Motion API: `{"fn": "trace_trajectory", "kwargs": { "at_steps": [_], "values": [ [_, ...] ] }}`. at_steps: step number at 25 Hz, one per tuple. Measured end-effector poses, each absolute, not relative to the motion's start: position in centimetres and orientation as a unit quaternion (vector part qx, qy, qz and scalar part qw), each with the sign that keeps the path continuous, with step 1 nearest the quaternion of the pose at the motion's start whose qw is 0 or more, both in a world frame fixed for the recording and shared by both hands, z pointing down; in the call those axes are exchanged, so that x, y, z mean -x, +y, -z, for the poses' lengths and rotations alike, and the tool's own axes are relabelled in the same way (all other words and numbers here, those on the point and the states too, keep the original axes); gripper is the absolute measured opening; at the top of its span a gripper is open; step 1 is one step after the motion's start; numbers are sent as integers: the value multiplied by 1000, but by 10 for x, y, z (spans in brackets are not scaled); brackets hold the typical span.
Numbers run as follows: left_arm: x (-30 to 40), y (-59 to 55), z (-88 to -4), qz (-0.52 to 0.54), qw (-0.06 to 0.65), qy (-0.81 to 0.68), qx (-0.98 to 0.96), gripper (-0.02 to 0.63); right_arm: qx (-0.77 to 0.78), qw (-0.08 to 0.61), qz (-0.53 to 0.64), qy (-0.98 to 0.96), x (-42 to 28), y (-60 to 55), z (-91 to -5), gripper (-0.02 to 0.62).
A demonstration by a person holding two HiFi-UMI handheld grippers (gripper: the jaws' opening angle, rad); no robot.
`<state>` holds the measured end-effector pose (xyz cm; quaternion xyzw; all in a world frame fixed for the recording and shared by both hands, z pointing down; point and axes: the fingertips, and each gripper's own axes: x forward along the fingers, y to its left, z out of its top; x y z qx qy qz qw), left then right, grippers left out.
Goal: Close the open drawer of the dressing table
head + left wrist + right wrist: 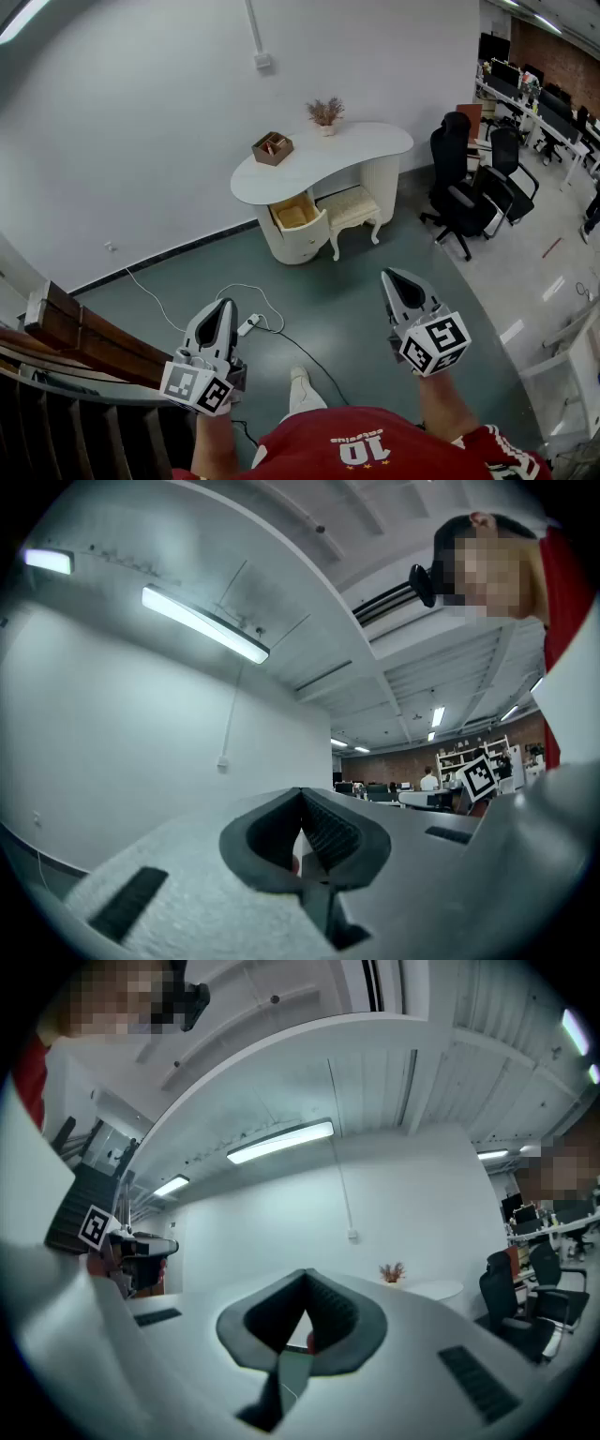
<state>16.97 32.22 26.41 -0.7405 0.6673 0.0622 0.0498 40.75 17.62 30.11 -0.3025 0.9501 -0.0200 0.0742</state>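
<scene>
The white dressing table [319,155] stands against the far wall, its curved top bearing a brown box [272,148] and a small dried-flower pot [325,114]. Its upper left drawer [298,217] is pulled out, showing a tan inside. My left gripper [217,319] and right gripper [398,284] are held out low in the head view, well short of the table, both shut and empty. In the right gripper view the tabletop [436,1289] and flower pot [392,1272] show far off past the right gripper [306,1279]. The left gripper [301,799] faces the bare wall.
A cushioned stool [350,210] sits under the table beside the drawer. Black office chairs [469,183] stand to the right. A power strip and cable [251,323] lie on the grey-green floor ahead. A wooden railing [84,342] runs at the left.
</scene>
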Motion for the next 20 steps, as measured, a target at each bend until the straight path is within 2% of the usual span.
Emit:
{"fn": "trace_trajectory", "kwargs": {
  "at_steps": [10,16,20],
  "values": [
    [-188,313,-262,-64,46,676,732,-2,290,61,18,955,-418,183,-306,3],
    [-185,316,-271,-24,78,683,726,-3,271,70,32,959,-413,187,-314,3],
    [-183,311,-282,-37,59,666,743,-3,262,75,48,961,-406,187,-320,3]
  ]
}}
